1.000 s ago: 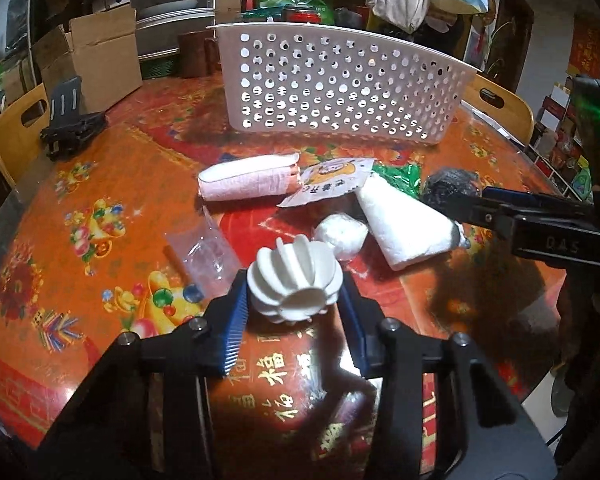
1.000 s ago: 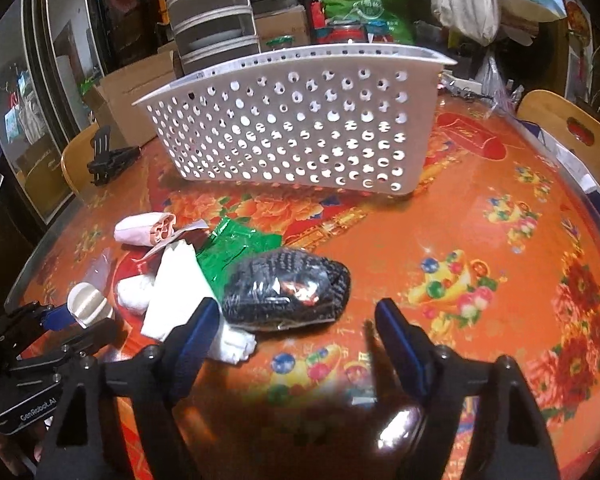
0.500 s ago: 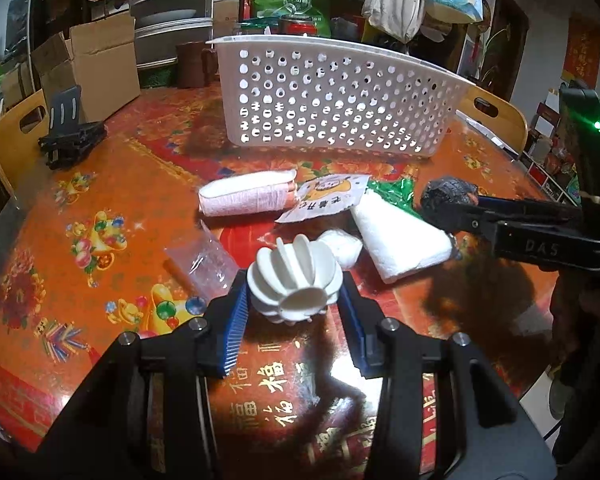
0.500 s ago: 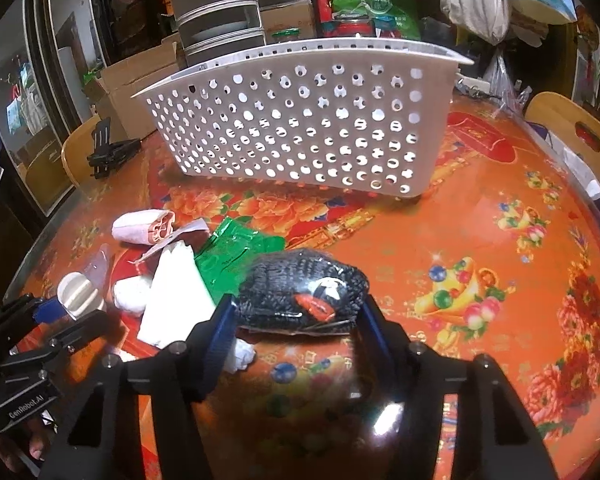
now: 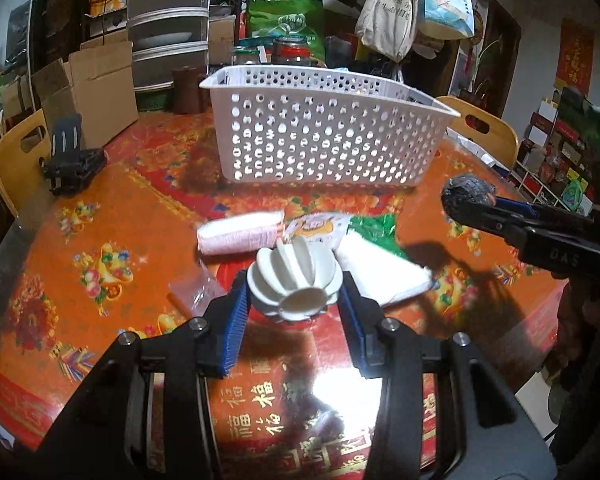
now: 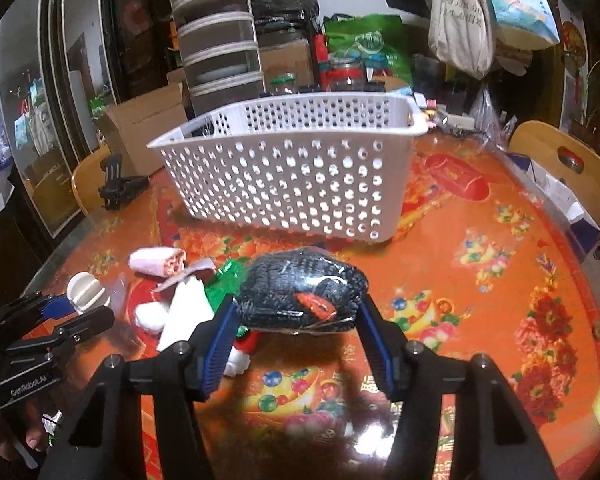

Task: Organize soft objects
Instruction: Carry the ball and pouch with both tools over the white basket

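White ribbed ball [image 5: 294, 276] clamped in the left tool [image 5: 292, 312], black bundle [image 6: 302, 294] in the right tool [image 6: 296, 330]: both should clear the basket [image 6: 288, 184] rim before letting go.

White ribbed puff [image 5: 294, 276], dark wrapped bundle [image 6: 302, 292], both lifted off table

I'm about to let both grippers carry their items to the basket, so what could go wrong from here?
The left gripper pinches the white ribbed ball only at its edges; it could squirt out.

The right gripper holds the black knit bundle in glossy plastic wrap, which may slip.

The white perforated basket has a tall near wall; an item carried low could hit the rim or push the basket back.
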`<state>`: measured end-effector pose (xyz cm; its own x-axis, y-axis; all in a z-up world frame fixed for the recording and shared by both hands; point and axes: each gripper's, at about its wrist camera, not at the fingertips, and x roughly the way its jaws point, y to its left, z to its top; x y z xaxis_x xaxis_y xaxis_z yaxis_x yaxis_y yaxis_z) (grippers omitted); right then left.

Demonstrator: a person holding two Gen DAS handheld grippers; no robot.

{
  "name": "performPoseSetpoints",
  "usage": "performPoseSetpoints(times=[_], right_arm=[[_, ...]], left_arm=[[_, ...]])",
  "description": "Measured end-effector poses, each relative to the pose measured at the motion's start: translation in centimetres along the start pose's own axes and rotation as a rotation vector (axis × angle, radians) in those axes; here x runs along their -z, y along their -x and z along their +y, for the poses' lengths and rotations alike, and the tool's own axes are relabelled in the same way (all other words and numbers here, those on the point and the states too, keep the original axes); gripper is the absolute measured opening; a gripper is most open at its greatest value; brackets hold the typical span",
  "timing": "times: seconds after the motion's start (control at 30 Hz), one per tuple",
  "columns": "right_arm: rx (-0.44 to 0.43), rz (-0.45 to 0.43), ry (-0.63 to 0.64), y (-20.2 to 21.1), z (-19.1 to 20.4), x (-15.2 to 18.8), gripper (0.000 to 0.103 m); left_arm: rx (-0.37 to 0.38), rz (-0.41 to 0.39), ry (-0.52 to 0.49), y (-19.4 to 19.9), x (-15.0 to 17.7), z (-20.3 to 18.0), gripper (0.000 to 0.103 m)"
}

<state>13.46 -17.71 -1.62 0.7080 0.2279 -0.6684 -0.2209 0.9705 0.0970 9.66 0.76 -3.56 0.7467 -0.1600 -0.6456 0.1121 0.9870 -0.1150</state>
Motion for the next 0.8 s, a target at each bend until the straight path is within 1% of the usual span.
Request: performPoseSetpoints(times=[0.13, 0.27, 0.43, 0.6, 0.7, 0.8], right_arm=[[-0.004, -0.026, 0.018, 1.2, -0.1, -0.8, 0.058], [-0.008, -0.053, 0.033, 2.4, -0.2, -2.2, 0.059], [0.003, -0.095, 0.067, 3.9, -0.2, -5.1, 0.059], [0.026, -0.115, 0.088, 3.9, -0.3, -9.1, 0.059], [0.035, -0.105, 0.08, 2.6, -0.8, -11.6, 0.059], [0.047, -0.053, 0.071, -0.3, -1.3, -14.2, 0.059]], left_arm=[[0.003, -0.02, -0.003, 0.6, -1.6, -0.1, 0.04], [0.011, -0.05, -0.007, 1.6, -4.1, -0.3, 0.04], [0.028, -0.086, -0.005, 2.5, -8.4, -0.2, 0.04], [0.026, -0.112, -0.02, 2.5, -14.1, -0.6, 0.04], [0.021, -0.087, -0.017, 1.0, -17.6, -0.7, 0.04], [0.019, -0.03, 0.0, -1.8, -20.7, -0.4, 0.04]])
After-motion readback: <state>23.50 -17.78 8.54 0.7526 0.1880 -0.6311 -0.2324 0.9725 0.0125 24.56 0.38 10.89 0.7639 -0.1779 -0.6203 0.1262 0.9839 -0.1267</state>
